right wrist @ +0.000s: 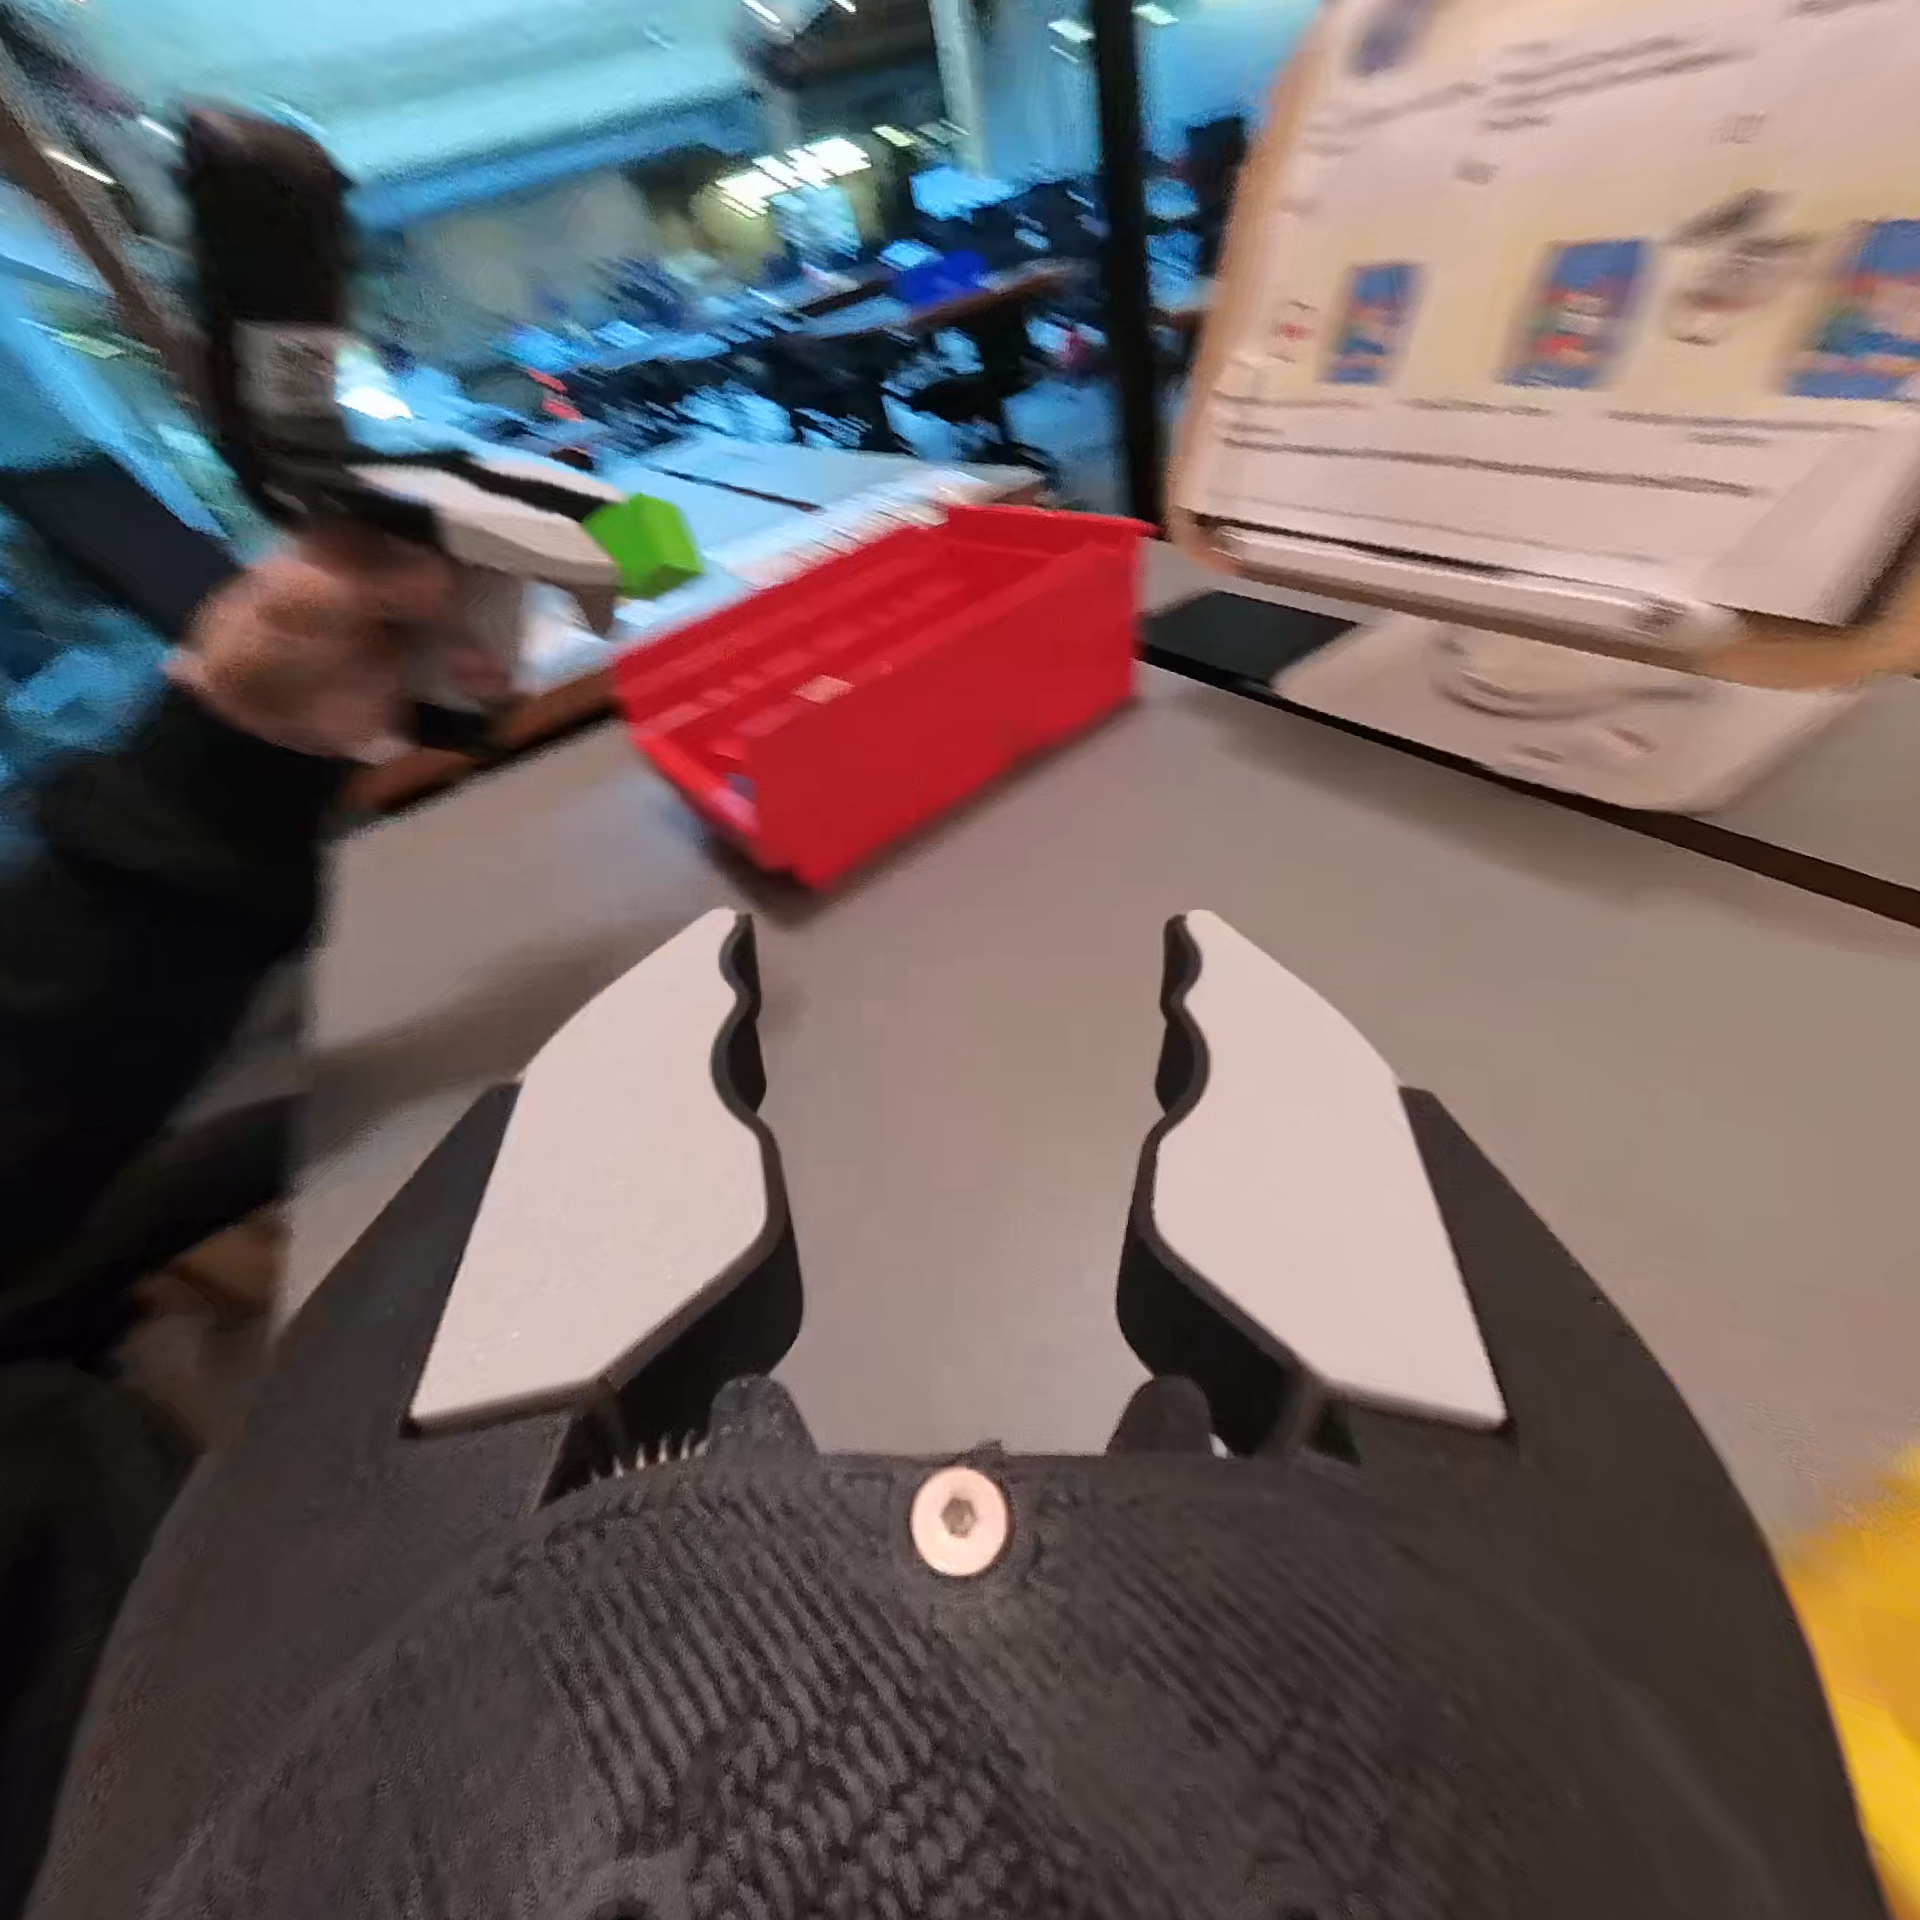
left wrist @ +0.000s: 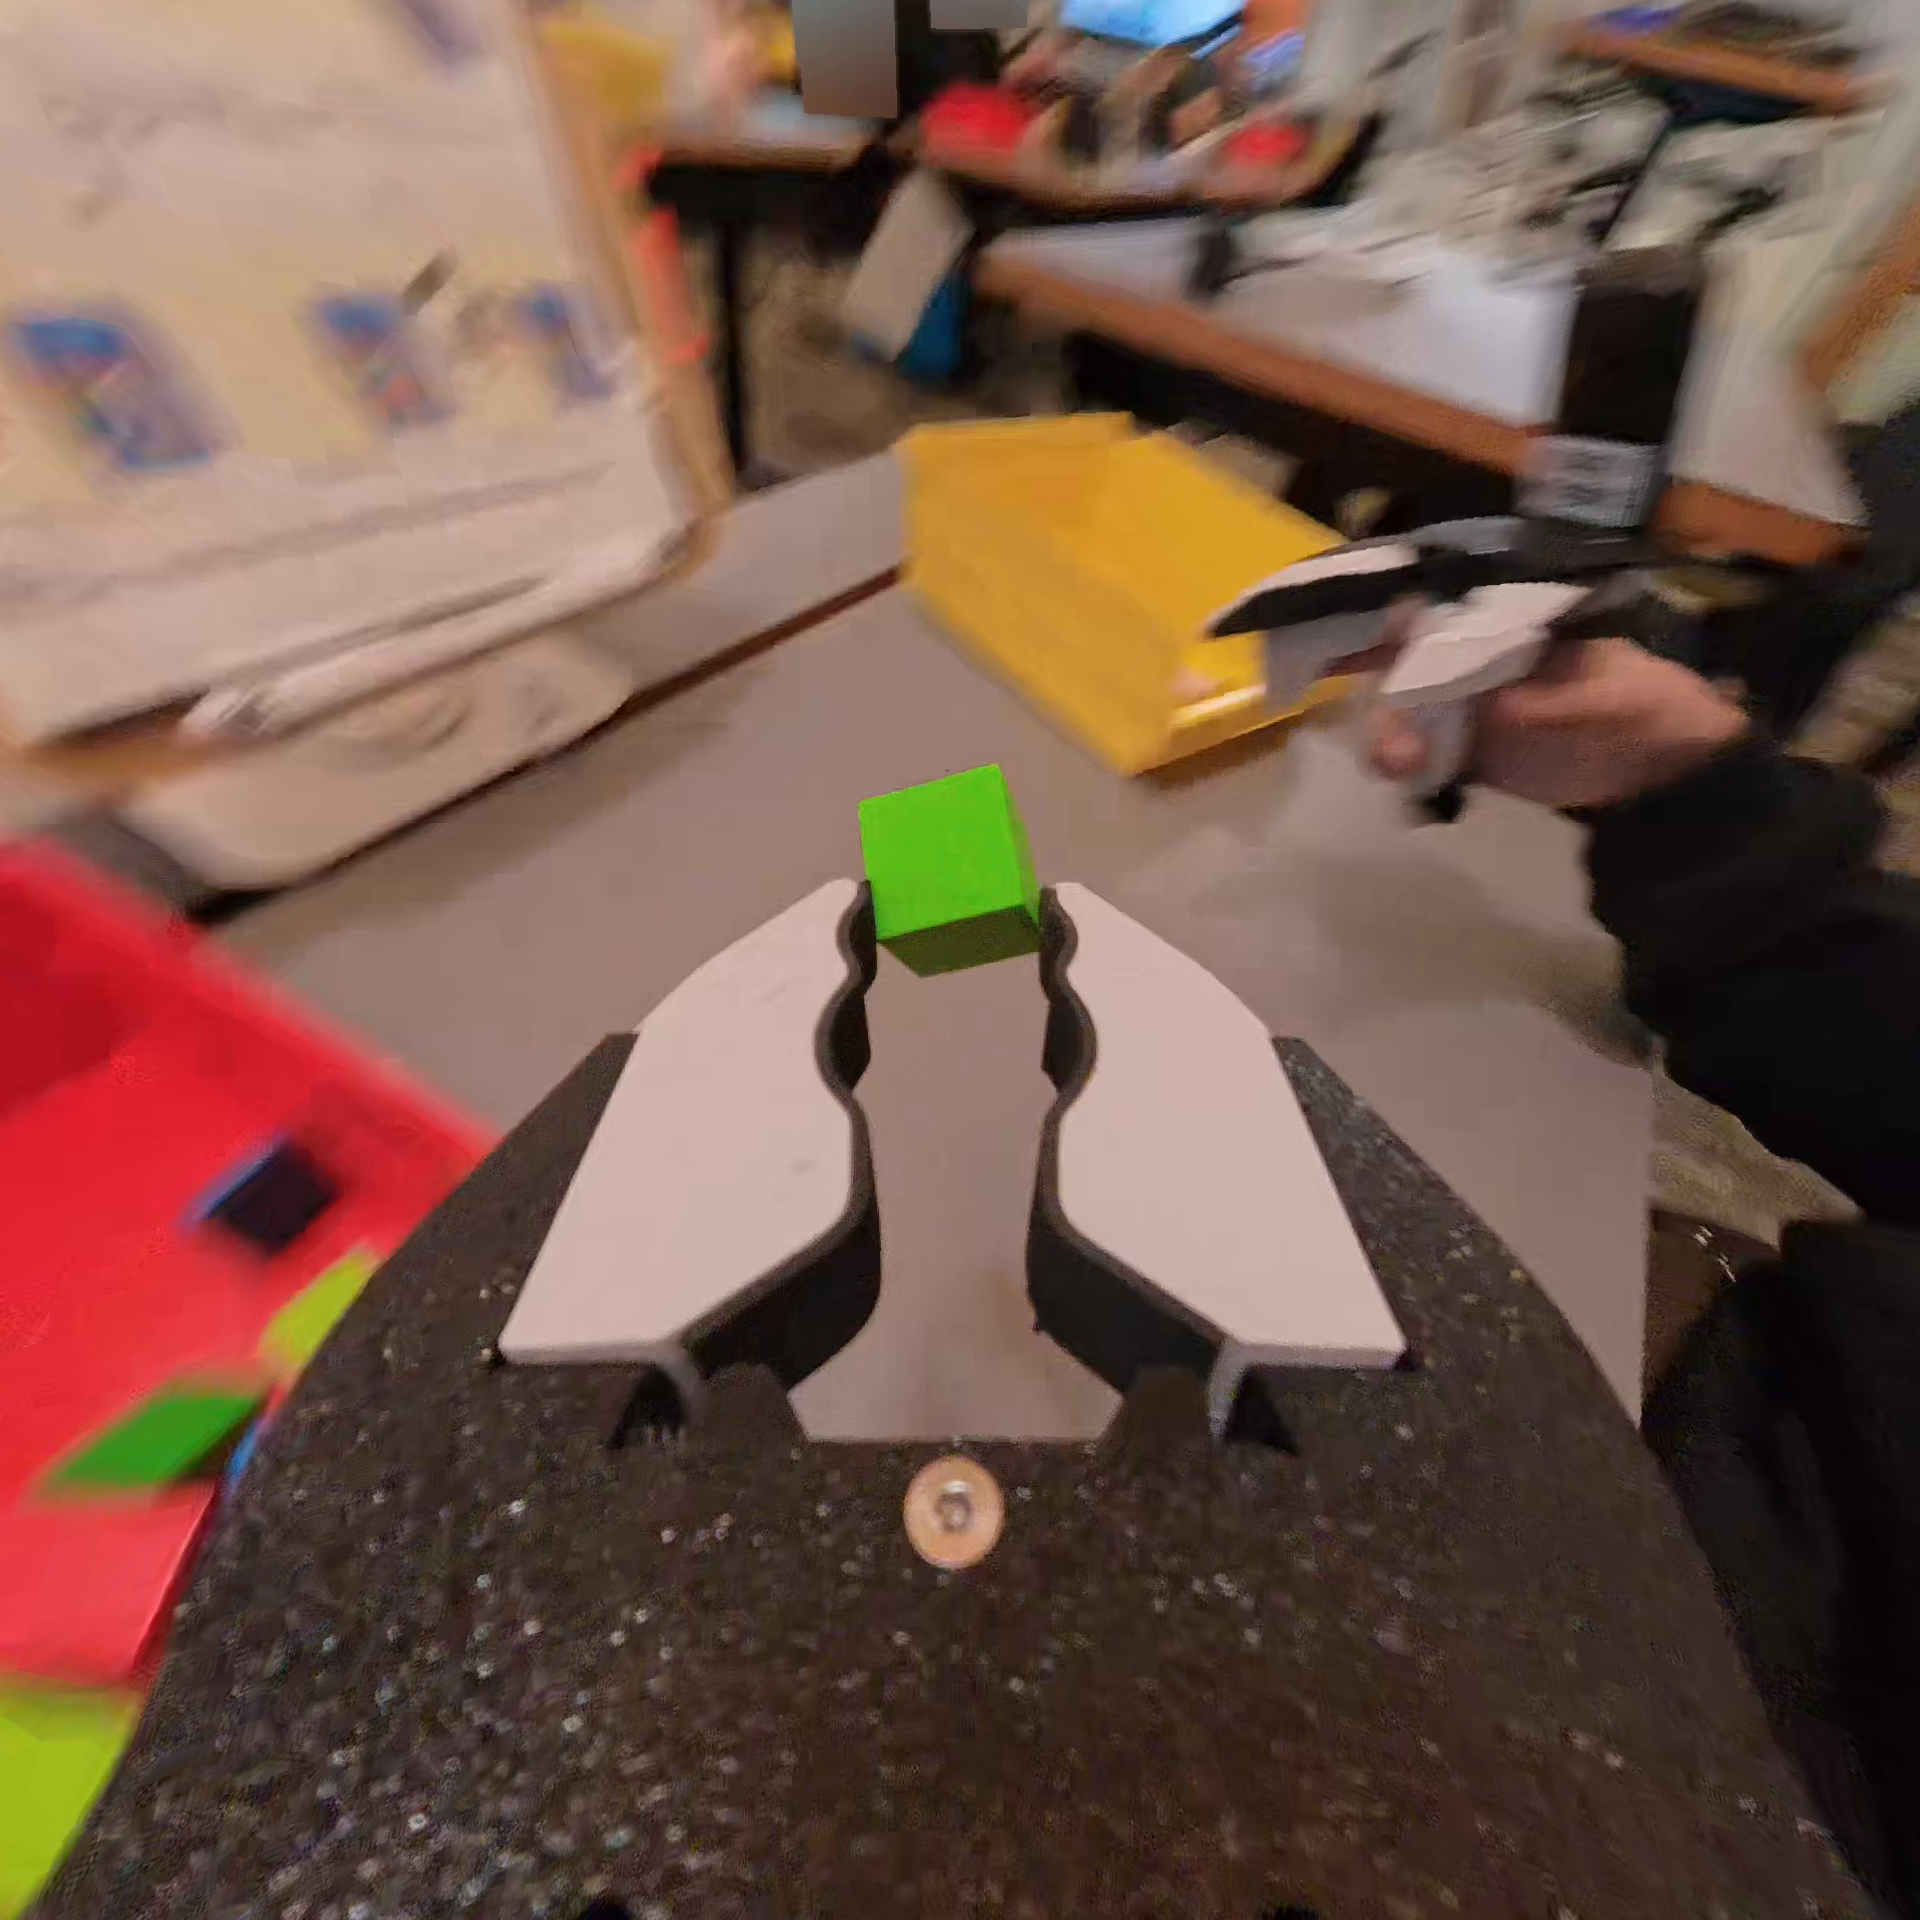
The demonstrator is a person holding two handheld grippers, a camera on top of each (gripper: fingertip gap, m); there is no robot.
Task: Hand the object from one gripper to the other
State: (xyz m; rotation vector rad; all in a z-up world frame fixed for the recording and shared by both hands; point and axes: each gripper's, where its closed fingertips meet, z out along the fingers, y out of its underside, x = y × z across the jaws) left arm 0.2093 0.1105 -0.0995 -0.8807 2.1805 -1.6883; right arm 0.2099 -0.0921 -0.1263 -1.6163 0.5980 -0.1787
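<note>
My left gripper (left wrist: 954,902) is shut on a bright green cube (left wrist: 945,862), held at its fingertips above the grey table (left wrist: 623,883). The right wrist view shows the same cube (right wrist: 644,545) gripped at the tip of the left gripper (right wrist: 597,551), up at the left. My right gripper (right wrist: 961,930) is open wide with nothing between its fingers, above the table (right wrist: 1351,935). It shows in the left wrist view (left wrist: 1278,634) at the right, held by a hand, in front of the yellow bin.
A red bin (left wrist: 125,1091) at lower left holds several green and dark blocks; in the right wrist view the red bin (right wrist: 904,686) stands ahead. A yellow bin (left wrist: 1070,582) stands farther back. A poster board (right wrist: 1558,312) leans at the table's far side. The grippers' ends are close to 20 cm from one another.
</note>
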